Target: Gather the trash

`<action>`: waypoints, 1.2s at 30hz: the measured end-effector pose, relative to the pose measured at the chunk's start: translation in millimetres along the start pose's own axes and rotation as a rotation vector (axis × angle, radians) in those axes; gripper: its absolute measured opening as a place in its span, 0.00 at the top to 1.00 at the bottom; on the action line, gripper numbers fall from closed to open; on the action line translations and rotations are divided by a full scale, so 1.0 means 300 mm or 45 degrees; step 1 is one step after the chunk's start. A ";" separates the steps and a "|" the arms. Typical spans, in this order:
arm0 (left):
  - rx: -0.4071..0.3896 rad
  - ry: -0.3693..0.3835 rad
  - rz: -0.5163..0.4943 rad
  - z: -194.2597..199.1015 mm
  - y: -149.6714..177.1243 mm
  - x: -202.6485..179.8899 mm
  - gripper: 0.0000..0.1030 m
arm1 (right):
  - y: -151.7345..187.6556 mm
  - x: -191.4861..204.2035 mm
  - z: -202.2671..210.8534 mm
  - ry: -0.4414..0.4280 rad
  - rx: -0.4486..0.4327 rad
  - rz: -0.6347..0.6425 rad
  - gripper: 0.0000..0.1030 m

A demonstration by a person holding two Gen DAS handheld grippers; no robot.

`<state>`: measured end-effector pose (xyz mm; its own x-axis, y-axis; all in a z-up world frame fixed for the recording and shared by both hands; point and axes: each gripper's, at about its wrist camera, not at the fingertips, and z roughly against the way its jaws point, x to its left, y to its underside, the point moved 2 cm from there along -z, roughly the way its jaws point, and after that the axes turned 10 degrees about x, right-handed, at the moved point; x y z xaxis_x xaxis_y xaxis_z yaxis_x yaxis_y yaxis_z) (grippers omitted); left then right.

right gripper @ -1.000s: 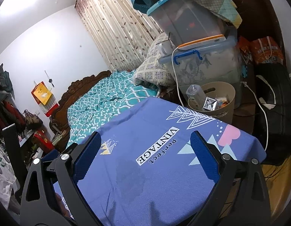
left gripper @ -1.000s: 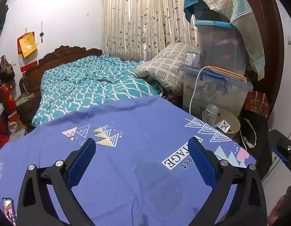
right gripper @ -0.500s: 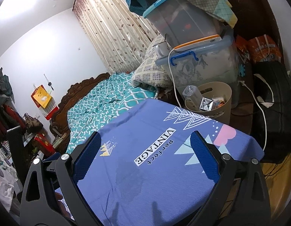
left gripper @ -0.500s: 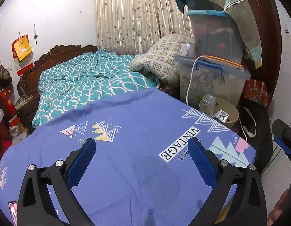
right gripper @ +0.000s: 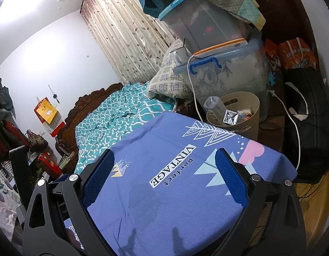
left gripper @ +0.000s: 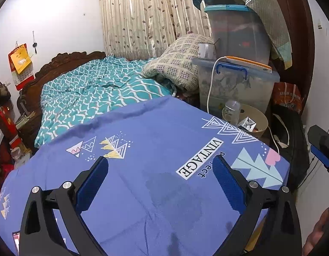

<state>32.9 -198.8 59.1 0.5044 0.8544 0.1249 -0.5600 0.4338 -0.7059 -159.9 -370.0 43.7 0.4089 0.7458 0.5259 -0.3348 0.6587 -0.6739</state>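
Both grippers hang over the blue cloth (left gripper: pixel 156 140) on the tabletop. The left gripper (left gripper: pixel 160 179) and the right gripper (right gripper: pixel 164 175) have their jaws wide open and hold nothing. The trash sits in the tan bin (right gripper: pixel 247 106) past the far edge: a clear bottle (right gripper: pixel 215 106) and a small carton (right gripper: pixel 229 117). The white cable (right gripper: pixel 193 93) hangs close by, so a reach could snag it or tip the bin.

Matt cloth cover (left gripper: pixel 156 140); glossy plastic bin (right gripper: pixel 249 106); carved wood headboard (left gripper: pixel 64 61).
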 end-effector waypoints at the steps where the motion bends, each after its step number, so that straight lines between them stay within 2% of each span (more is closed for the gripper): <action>1: 0.006 0.000 -0.003 -0.004 0.001 -0.001 0.08 | 0.001 -0.005 -0.002 0.000 0.003 -0.002 0.08; 8: 0.018 -0.009 -0.024 -0.015 0.007 -0.013 0.08 | 0.010 -0.001 -0.008 0.004 0.011 -0.007 0.08; 16: 0.081 -0.005 -0.012 -0.046 0.010 -0.016 0.08 | 0.017 -0.001 -0.010 0.012 0.009 -0.016 0.08; 36: 0.114 -0.029 -0.058 -0.069 0.024 -0.039 0.08 | 0.022 -0.003 -0.010 0.014 0.012 -0.013 0.08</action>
<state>36.6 -211.7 38.0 0.5162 0.8391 0.1718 -0.5941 0.4953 -0.6338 -159.8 -366.7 37.3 0.4215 0.7381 0.5268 -0.3386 0.6670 -0.6636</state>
